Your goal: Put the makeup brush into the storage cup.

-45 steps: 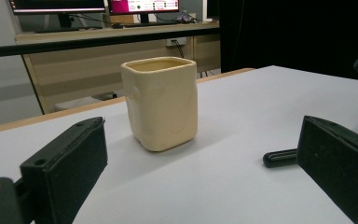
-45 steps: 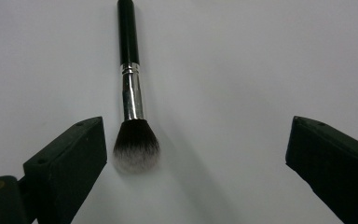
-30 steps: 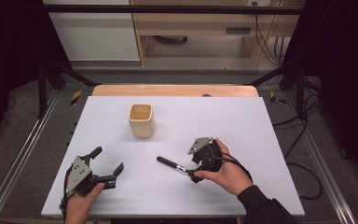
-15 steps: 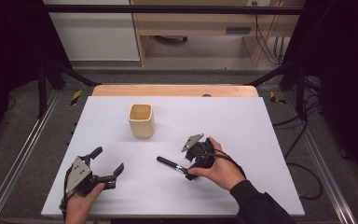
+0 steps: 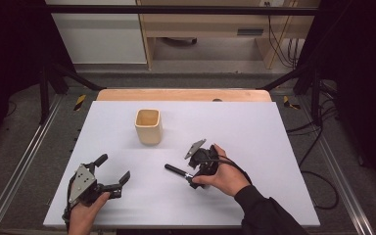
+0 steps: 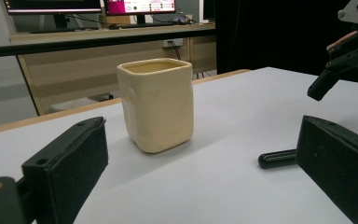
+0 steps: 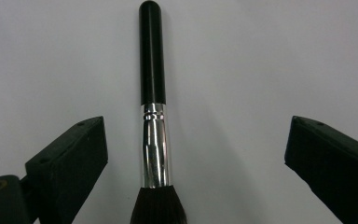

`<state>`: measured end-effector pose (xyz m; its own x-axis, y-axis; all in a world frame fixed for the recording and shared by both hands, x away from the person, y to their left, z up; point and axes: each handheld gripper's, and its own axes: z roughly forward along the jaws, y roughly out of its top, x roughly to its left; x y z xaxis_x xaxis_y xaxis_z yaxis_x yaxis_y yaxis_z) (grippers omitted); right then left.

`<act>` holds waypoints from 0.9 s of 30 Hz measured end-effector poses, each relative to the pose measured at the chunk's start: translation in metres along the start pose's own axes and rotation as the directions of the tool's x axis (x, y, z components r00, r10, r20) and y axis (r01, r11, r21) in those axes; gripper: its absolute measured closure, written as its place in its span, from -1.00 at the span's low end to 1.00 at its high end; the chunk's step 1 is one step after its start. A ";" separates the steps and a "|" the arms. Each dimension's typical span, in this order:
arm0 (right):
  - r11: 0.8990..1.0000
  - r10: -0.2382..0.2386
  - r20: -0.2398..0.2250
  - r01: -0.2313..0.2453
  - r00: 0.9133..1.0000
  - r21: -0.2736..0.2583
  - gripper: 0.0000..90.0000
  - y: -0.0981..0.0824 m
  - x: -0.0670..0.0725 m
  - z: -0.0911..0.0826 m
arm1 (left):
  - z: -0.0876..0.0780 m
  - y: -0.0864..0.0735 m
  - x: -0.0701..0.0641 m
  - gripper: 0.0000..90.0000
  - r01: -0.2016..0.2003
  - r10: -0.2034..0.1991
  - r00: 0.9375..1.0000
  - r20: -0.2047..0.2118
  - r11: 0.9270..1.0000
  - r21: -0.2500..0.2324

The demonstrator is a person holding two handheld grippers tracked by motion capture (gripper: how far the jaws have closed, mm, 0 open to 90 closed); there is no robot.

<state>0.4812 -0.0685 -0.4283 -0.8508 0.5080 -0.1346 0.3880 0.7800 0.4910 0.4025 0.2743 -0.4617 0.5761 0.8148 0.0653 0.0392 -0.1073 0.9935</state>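
Black-handled brush (image 7: 152, 93) lies light and stiff on the table (image 5: 274, 147); the right tool (image 7: 196, 158), jaws wide apart, should pinch its slippery metal ferrule (image 7: 155, 144).

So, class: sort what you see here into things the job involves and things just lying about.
Job in hand:
black-handled makeup brush with silver ferrule
right gripper, open astride it

Lying about:
cream square ceramic cup
left gripper, open
white table

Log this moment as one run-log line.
right tongs: open, straddling makeup brush | brush: flat on table | left tongs: open, idle | cup: upright
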 end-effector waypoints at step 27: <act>0.997 -0.014 -0.092 0.021 0.996 0.073 0.21 0.000 0.009 0.015 | 0.000 0.000 -0.001 -0.94 -0.002 0.002 1.000 0.010 1.000 0.001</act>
<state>0.4788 -0.0581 -0.4428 -0.8852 0.4610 -0.0616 0.3949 0.8150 0.4242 0.4022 0.2735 -0.4614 0.5842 0.8089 0.0663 0.0387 -0.1093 0.9933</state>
